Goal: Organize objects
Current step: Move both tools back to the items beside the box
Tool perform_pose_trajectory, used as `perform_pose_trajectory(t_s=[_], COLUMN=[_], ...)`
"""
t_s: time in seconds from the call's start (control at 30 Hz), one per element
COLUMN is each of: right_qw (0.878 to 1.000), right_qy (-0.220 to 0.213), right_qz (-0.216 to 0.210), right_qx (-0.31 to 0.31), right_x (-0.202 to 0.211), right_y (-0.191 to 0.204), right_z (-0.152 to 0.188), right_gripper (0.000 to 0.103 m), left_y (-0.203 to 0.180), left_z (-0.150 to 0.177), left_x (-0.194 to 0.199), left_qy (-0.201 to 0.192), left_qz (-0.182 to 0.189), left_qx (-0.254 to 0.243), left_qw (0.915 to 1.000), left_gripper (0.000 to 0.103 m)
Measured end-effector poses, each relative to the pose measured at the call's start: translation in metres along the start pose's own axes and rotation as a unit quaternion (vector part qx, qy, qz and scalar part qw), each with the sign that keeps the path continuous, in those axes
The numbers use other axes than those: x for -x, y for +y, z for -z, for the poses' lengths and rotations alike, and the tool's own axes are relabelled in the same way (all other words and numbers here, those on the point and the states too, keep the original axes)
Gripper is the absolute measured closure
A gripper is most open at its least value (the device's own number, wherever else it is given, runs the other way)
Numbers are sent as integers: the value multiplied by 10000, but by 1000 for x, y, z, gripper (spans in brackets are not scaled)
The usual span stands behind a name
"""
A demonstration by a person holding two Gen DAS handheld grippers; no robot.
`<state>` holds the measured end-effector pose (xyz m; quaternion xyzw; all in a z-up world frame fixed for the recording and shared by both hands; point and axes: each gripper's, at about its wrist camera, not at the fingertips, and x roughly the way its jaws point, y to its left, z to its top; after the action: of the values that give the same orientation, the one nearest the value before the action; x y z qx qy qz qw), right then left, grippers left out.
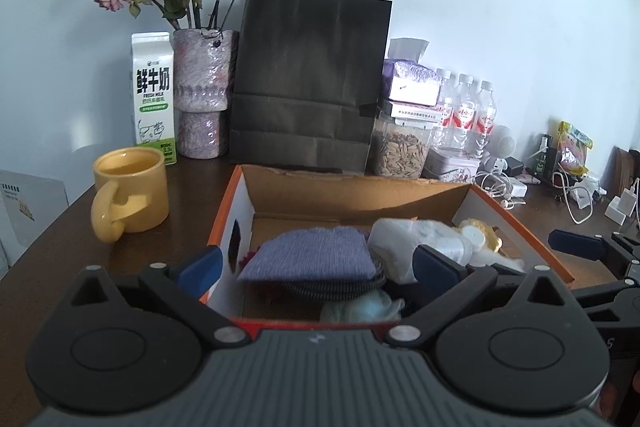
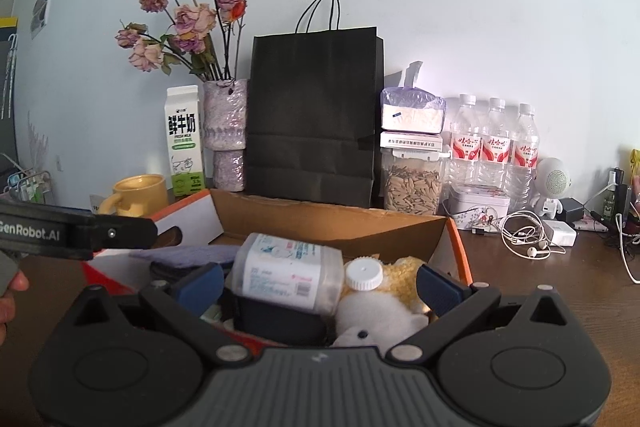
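Gathered into one cardboard box (image 1: 352,195) on a dark wooden table (image 1: 188,187), apparently for sorting: a folded blue-grey cloth (image 1: 316,255) atop a dark coiled item, a white plastic bottle (image 2: 288,273) lying on its side, and a yellow-and-white plush toy (image 2: 384,307) wedged against the box's right wall. Held level and low at the box's near edge, side by side: left gripper (image 1: 320,265) with jaws spread wide and nothing between them, the cloth dead ahead between the blue pads (image 1: 202,267); right gripper (image 2: 320,281) likewise wide and empty, the bottle lying just beyond and between its tips, white cap toward the right-hand finger. Glimpsed off to the left of the right jaws, the other handle, with part of a hand (image 2: 10,293) at the frame's edge. Well beyond both sets of jaws, lined along the wall: yellow mug (image 1: 130,193), milk carton (image 1: 154,95), vase of dried roses (image 1: 202,91), black paper bag (image 1: 308,83), jar of seeds (image 2: 412,185), water bottles (image 2: 494,143). Off to the right, loose cables and earphones (image 2: 524,239). Judged from the poses: a pick from the box about to begin, cloth for the left, bottle for the right.
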<state>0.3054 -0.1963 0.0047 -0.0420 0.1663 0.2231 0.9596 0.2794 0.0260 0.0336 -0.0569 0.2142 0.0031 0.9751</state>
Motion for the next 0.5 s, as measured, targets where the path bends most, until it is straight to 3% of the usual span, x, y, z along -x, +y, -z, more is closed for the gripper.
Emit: perform_pose_trajectory(t_s=[0.5], right_qw=[9977], right_qy=[365], right_qz=[-546], right_qx=[191], right_x=[44], right_y=[40], right_z=[32], right_gripper=[0], left_y=[26], left_z=[41], left_x=[51], left_qy=[338], left_qz=[-216], left_qx=[-11], left_qw=[9992], left_gripper=[0])
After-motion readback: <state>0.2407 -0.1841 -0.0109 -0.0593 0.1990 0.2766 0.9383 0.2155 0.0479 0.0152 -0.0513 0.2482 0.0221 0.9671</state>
